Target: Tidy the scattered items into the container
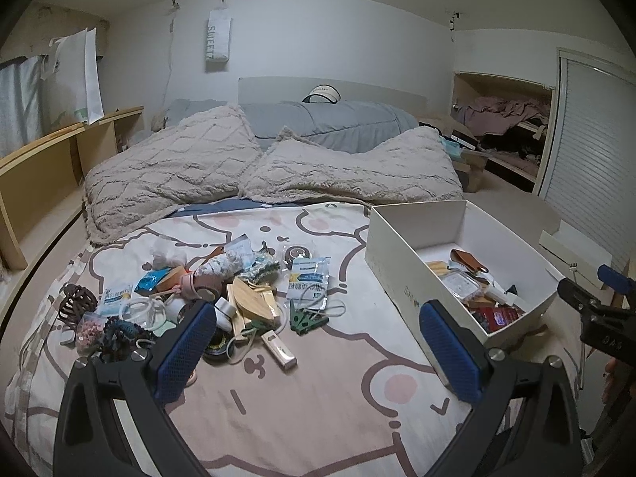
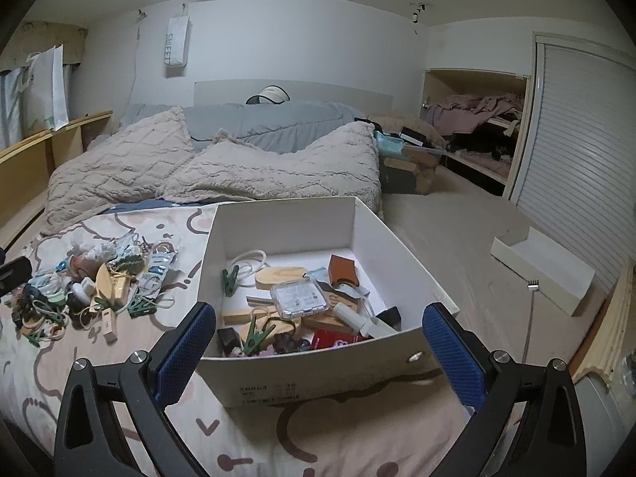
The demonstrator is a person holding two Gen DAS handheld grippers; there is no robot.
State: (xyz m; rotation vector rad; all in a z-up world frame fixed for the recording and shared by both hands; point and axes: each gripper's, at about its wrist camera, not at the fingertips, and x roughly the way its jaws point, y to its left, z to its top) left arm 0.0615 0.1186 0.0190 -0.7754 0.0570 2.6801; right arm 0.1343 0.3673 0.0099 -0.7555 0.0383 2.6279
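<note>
Both my grippers hang wide apart and empty: the left gripper (image 1: 318, 348) over the bed (image 1: 302, 405) near the pile (image 1: 222, 290) of scattered items, the right gripper (image 2: 320, 348) just before the box (image 2: 278, 222). The box sits on the bed right of the pile, already holding clips, wood pieces and a clear case (image 2: 300, 298).

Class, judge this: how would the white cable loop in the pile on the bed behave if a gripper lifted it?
The white cable loop looks thin and coiled, so it would probably flop and uncoil. It lies tangled among the pile, so it may drag neighbours along. It likely weighs little.
</note>
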